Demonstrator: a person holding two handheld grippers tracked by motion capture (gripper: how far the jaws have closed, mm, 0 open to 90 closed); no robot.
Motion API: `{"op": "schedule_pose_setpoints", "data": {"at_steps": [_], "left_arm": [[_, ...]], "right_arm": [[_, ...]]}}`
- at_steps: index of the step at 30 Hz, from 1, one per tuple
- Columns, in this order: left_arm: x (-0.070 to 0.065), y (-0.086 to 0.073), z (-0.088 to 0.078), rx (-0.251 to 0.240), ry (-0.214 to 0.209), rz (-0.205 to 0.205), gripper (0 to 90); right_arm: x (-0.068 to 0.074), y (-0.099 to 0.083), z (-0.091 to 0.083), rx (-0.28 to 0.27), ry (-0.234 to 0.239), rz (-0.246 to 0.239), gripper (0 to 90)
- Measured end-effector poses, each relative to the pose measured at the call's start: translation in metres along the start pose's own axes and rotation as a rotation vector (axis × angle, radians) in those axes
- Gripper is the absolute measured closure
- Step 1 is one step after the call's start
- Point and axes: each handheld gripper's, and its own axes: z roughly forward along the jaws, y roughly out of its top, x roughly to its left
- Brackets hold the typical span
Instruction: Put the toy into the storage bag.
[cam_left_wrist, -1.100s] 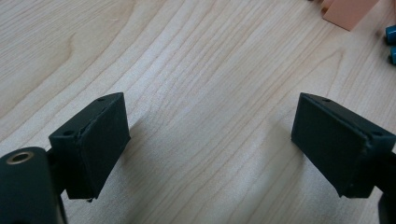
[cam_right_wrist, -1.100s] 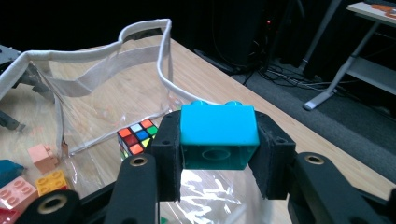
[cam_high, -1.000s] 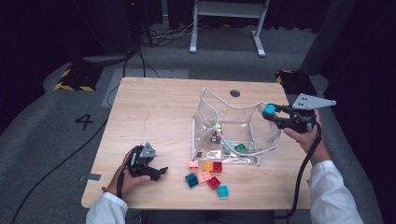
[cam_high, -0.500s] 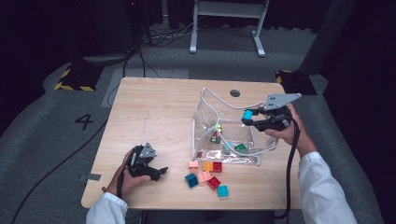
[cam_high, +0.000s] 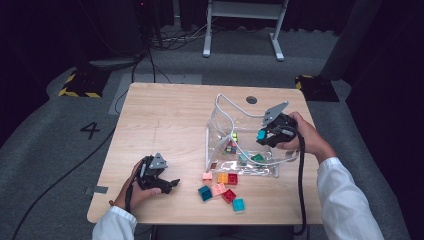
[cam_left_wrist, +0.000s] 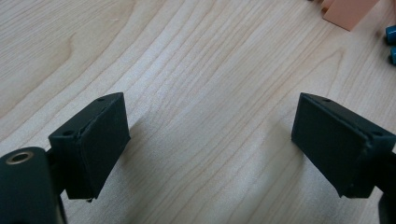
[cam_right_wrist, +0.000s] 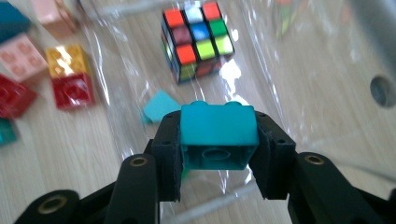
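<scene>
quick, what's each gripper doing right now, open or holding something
left gripper: open, nothing between its jaws, low over the bare table.
right gripper: shut on a teal brick, over the clear bag.

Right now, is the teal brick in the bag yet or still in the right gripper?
Still gripped: the right gripper clamps the teal brick above the clear bag, not released.

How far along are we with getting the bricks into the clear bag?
Done: a few bricks and a puzzle cube already lie in the clear bag. In hand: the right gripper clamps a teal brick over the bag's opening. Left: about seven loose bricks on the table; the left gripper rests open.
</scene>
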Motion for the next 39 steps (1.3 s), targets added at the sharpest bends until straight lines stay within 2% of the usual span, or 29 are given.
{"op": "schedule_pose_setpoints", "data": {"at_steps": [1, 2, 3, 4, 5, 6, 9, 10, 11, 18, 23, 27, 28, 29, 30, 31, 32, 33, 34, 35, 36, 38, 39], "left_arm": [[0.0, 0.0, 0.0, 0.0, -0.001, -0.001, 11.4], [0.0, 0.0, 0.0, 0.0, -0.001, -0.001, 11.3], [0.0, 0.0, 0.0, 0.0, 0.0, 0.001, 11.4], [0.0, 0.0, 0.0, 0.0, 0.0, 0.001, 11.3], [0.0, 0.0, 0.0, 0.0, -0.001, -0.002, 11.3], [0.0, 0.0, 0.0, 0.0, 0.0, 0.001, 11.3], [0.0, 0.0, 0.0, 0.0, -0.001, -0.003, 11.3], [0.0, 0.0, 0.0, 0.0, -0.001, -0.003, 11.3], [0.0, 0.0, 0.0, 0.0, -0.001, -0.002, 11.3], [0.0, 0.0, 0.0, -0.001, 0.009, -0.002, 11.1], [0.0, 0.0, 0.0, -0.001, 0.009, -0.001, 11.1], [0.0, 0.0, 0.0, 0.0, 0.008, 0.0, 11.0], [0.0, 0.0, 0.0, 0.0, 0.008, 0.0, 11.1], [0.0, 0.0, 0.0, 0.0, 0.008, 0.0, 11.0], [0.0, 0.0, 0.0, 0.0, 0.007, -0.002, 11.0], [0.0, 0.0, 0.0, -0.001, 0.008, -0.001, 11.1], [0.0, 0.0, 0.0, -0.001, 0.008, -0.001, 11.1], [0.0, 0.0, 0.0, 0.0, 0.008, -0.001, 11.1], [0.0, 0.0, 0.0, 0.001, 0.008, 0.0, 11.1], [0.0, 0.0, 0.0, 0.0, 0.007, -0.002, 11.1], [0.0, 0.0, 0.0, 0.0, 0.007, -0.002, 11.1], [0.0, 0.0, 0.0, 0.001, 0.006, -0.003, 11.1], [0.0, 0.0, 0.0, 0.001, 0.007, -0.003, 11.1]], "right_arm": [[0.0, -0.001, 0.001, 0.034, -0.006, 0.017, 58.6], [0.0, -0.001, 0.001, 0.034, -0.006, 0.017, 58.6], [-0.002, -0.004, 0.002, 0.088, -0.006, 0.019, 58.6], [-0.002, -0.004, 0.002, 0.088, -0.006, 0.019, 58.6], [-0.004, -0.006, 0.002, 0.112, 0.0, 0.022, 58.6], [-0.007, -0.011, 0.002, 0.17, -0.016, 0.022, 58.6], [-0.008, -0.018, 0.001, 0.238, -0.036, 0.024, 58.6], [-0.008, -0.018, 0.001, 0.238, -0.036, 0.024, 58.6], [-0.009, -0.023, 0.0, 0.275, -0.053, 0.024, 58.6], [-0.008, -0.028, -0.004, 0.26, -0.068, 0.041, 58.5], [-0.007, -0.03, -0.01, 0.154, -0.064, 0.054, 49.7], [-0.002, -0.035, -0.019, 0.049, -0.067, 0.08, 47.5], [-0.002, -0.035, -0.019, 0.049, -0.067, 0.08, 47.5], [-0.001, -0.039, -0.026, -0.016, -0.08, 0.104, 47.5], [-0.001, -0.039, -0.026, -0.016, -0.08, 0.104, 47.5], [0.001, -0.043, -0.033, -0.058, -0.095, 0.118, 43.6], [0.001, -0.043, -0.033, -0.058, -0.095, 0.118, 43.6], [0.002, -0.045, -0.036, -0.084, -0.099, 0.135, 42.5], [0.005, -0.049, -0.042, -0.145, -0.093, 0.167, 40.7], [0.007, -0.051, -0.044, -0.168, -0.097, 0.175, 38.4], [0.007, -0.051, -0.044, -0.168, -0.097, 0.175, 38.4], [0.012, -0.055, -0.049, -0.213, -0.13, 0.193, 35.8], [0.018, -0.059, -0.056, -0.264, -0.144, 0.21, 35.4]]}}
